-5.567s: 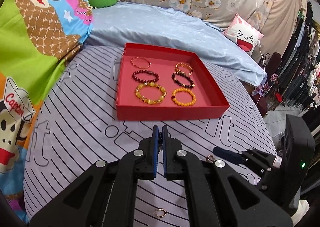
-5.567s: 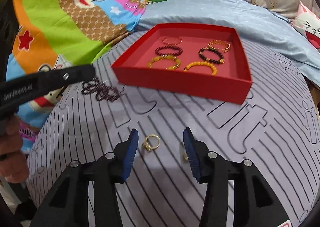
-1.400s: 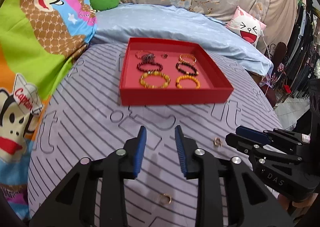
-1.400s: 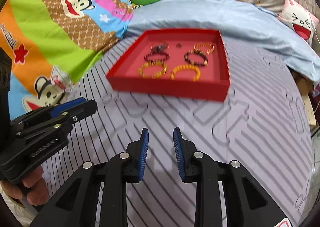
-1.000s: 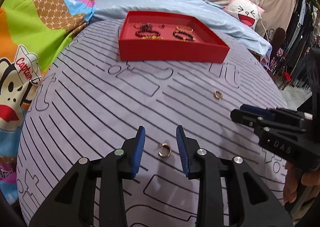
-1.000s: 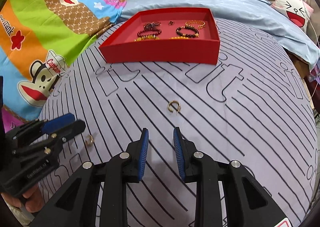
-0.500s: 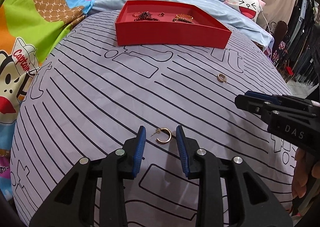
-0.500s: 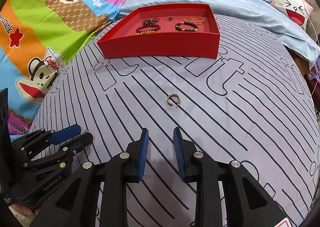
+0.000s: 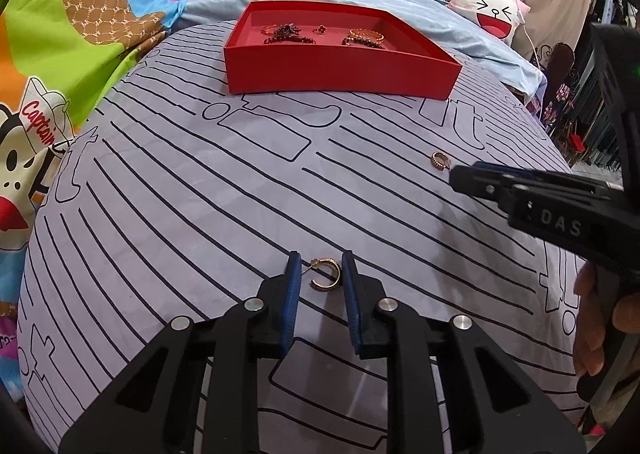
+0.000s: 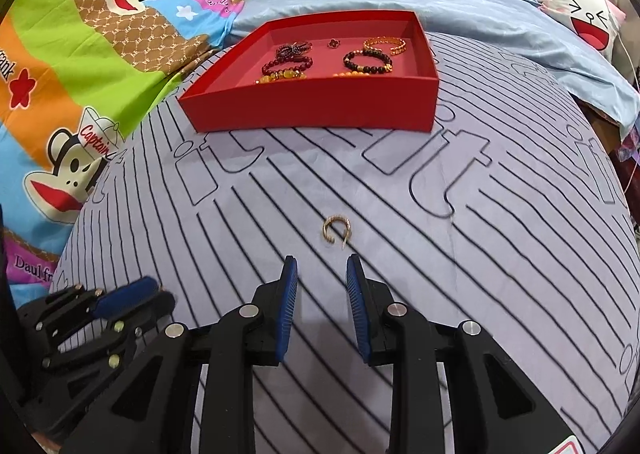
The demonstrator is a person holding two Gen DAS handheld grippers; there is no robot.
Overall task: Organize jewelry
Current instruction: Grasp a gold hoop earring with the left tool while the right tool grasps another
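The left gripper [image 9: 319,274] has just been closing around a gold hoop [image 9: 327,274] lying flat on the sheet [image 9: 200,213], pads not yet touching; the thin hoop could slip out or snag cloth. Farther off, the right gripper [image 10: 322,274] stands open and empty short of a second hoop [image 10: 336,229], and the red box [image 10: 312,109] of bracelets lies beyond.

Both tongs are black plastic linkages with silver screws and ribbed blue pads; the right tongs [image 9: 472,177] carry white "DAS" lettering.
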